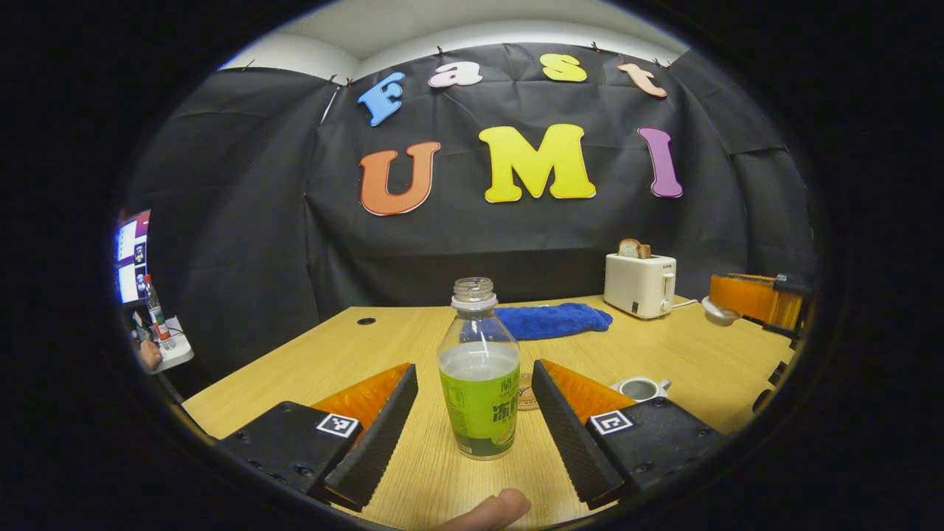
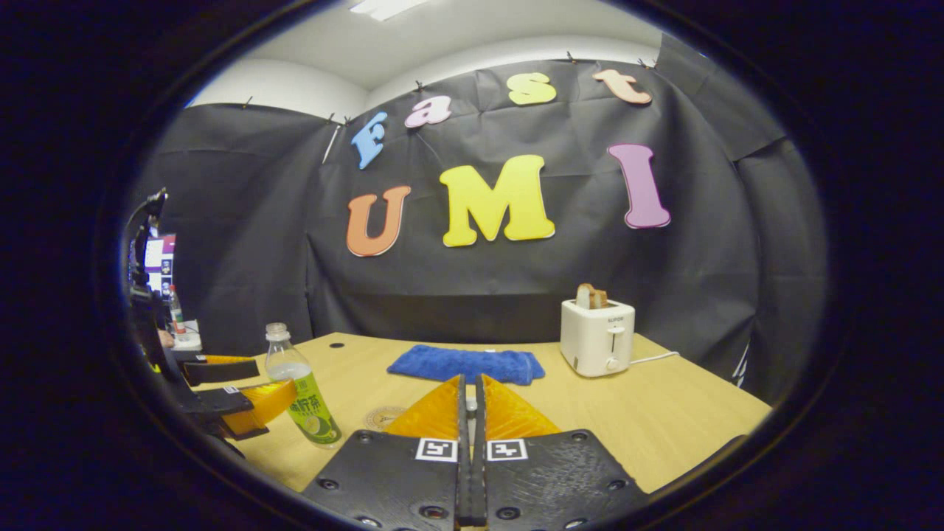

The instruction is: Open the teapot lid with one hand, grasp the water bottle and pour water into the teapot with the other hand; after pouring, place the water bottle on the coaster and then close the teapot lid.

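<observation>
fingertip [image 1: 495, 509], capless green-labelled water bottle [image 1: 479, 372], half full

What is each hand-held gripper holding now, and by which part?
Nothing. The left hand-held gripper is open around the water bottle without touching it; the right hand-held gripper is shut, with nothing visible between its fingers.

I see a light wooden table [image 1: 664, 354] before black cloth walls [image 2: 243, 243]; white ceiling [image 2: 457, 29] above, a lit monitor [image 1: 133, 254] far left.
</observation>
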Demonstrator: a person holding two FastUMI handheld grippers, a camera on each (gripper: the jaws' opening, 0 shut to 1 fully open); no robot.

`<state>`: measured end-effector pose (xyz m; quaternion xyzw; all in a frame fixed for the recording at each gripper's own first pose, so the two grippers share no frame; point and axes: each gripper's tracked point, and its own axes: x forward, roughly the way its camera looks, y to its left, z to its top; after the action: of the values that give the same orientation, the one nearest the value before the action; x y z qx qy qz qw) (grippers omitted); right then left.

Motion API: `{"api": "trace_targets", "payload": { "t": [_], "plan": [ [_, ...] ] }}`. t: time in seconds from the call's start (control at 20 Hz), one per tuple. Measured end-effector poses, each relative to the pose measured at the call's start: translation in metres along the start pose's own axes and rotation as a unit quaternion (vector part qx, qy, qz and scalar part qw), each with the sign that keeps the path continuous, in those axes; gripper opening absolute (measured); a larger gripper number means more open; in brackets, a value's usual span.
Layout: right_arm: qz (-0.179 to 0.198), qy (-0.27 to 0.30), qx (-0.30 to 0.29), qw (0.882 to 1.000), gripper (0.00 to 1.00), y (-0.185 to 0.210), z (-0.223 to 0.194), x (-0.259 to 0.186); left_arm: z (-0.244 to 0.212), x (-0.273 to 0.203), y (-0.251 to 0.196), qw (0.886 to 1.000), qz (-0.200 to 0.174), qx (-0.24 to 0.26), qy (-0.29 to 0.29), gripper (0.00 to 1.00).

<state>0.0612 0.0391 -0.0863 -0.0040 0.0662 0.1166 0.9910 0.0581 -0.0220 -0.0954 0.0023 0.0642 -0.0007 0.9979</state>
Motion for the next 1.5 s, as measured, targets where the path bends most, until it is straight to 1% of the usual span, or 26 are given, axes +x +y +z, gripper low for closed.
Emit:
{"api": "trace_targets", "payload": {
  "t": [0.15, 0.25, 0.3, 0.4, 0.5, 0.65, 0.75, 0.8, 0.85, 1.1, 1.2, 1.3, 1.35, 1.5],
  "plan": [
    [-0.014, -0.009, -0.008, 1.0, 0.0, -0.012, 0.009, -0.005, -0.01, 0.011, -0.006, 1.0, -0.016, -0.022, 0.001, 0.98],
    [-0.017, -0.015, -0.007, 1.0, 0.0, -0.015, 0.017, -0.009, -0.012, 0.021, -0.003, 0.999, -0.011, -0.028, -0.009, 0.98],
    [-0.019, -0.016, -0.005, 1.0, 0.0, -0.017, 0.018, -0.01, -0.014, 0.025, -0.003, 0.999, -0.016, -0.031, -0.015, 0.98],
    [-0.022, -0.02, -0.004, 1.0, 0.0, -0.021, 0.022, -0.013, -0.018, 0.028, -0.004, 0.999, -0.023, -0.033, -0.024, 0.98],
    [-0.024, -0.021, -0.007, 0.999, 0.0, -0.023, 0.024, -0.014, -0.019, 0.032, 0.0, 0.999, -0.02, -0.033, -0.03, 0.98],
    [-0.027, -0.017, -0.006, 0.999, 0.0, -0.025, 0.022, -0.014, -0.019, 0.033, -0.002, 0.998, -0.027, -0.032, -0.036, 0.97],
    [-0.027, -0.01, -0.007, 1.0, 0.0, -0.026, 0.018, -0.012, -0.016, 0.033, -0.004, 0.998, -0.035, -0.031, -0.045, 0.91],
    [-0.025, -0.008, -0.005, 1.0, 0.0, -0.024, 0.018, -0.012, -0.013, 0.033, -0.004, 0.997, -0.037, -0.035, -0.05, 0.85],
    [-0.024, -0.007, -0.004, 1.0, 0.0, -0.024, 0.017, -0.012, -0.012, 0.035, -0.005, 0.997, -0.04, -0.037, -0.053, 0.83],
    [-0.024, -0.007, -0.006, 1.0, 0.0, -0.025, 0.018, -0.012, -0.013, 0.032, -0.003, 0.998, -0.04, -0.029, -0.042, 0.79],
    [-0.025, -0.005, -0.007, 1.0, 0.0, -0.028, 0.019, -0.012, -0.001, 0.023, 0.002, 0.998, -0.027, -0.008, -0.052, 0.78],
    [-0.027, -0.002, -0.008, 1.0, 0.0, -0.031, 0.018, -0.013, 0.012, 0.015, 0.007, 0.998, -0.008, 0.03, -0.061, 0.78],
    [-0.03, -0.001, -0.009, 0.999, 0.0, -0.034, 0.018, -0.013, 0.015, 0.012, 0.011, 0.997, 0.003, 0.048, -0.058, 0.78],
    [-0.027, 0.008, -0.007, 1.0, 0.0, -0.036, 0.018, -0.016, 0.021, 0.004, 0.011, 0.995, 0.014, 0.091, -0.048, 0.77]
  ]
}}
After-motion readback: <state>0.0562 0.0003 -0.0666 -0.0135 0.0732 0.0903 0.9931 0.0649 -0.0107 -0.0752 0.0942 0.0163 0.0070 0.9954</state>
